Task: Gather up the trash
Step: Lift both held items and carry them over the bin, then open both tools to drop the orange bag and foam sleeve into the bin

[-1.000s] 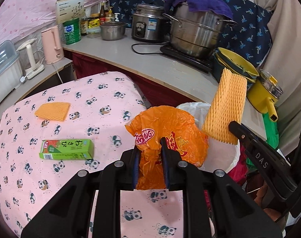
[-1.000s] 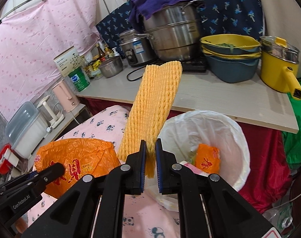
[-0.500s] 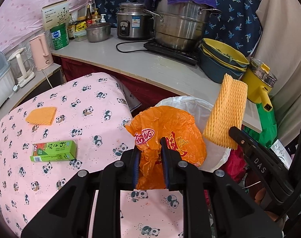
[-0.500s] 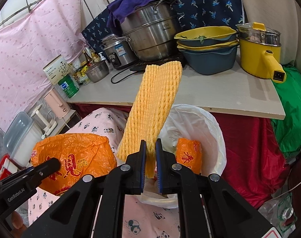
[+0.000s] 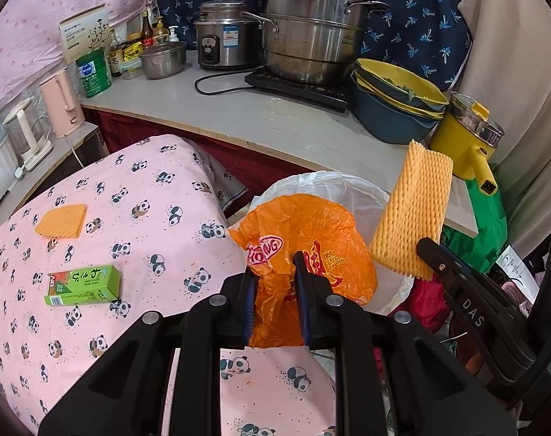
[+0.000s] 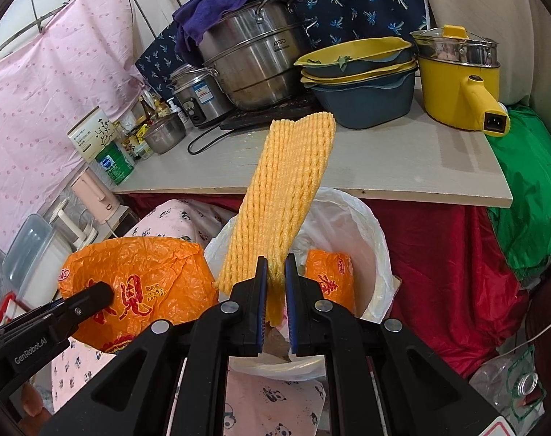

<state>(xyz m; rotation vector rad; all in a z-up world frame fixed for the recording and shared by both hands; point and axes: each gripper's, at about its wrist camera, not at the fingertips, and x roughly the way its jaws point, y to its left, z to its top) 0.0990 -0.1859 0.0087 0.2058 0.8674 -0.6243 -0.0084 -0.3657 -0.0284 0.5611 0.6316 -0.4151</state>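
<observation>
My left gripper is shut on a crumpled orange plastic bag, held over the near rim of a bin lined with a white bag. My right gripper is shut on a long yellow foam fruit net, which stands up and leans over the same bin. An orange wrapper lies inside the bin. The foam net and right gripper show at the right of the left wrist view. A green carton and a small orange foam pad lie on the panda tablecloth.
A grey counter behind the bin carries a steel steamer pot, a rice cooker, stacked blue and yellow basins and a yellow electric pot. Red cloth and a green bag hang below the counter.
Both grippers have carried their loads rightward toward the bin; the bin now lies nearer and more directly under the bag and the foam net. The grips are unchanged.
</observation>
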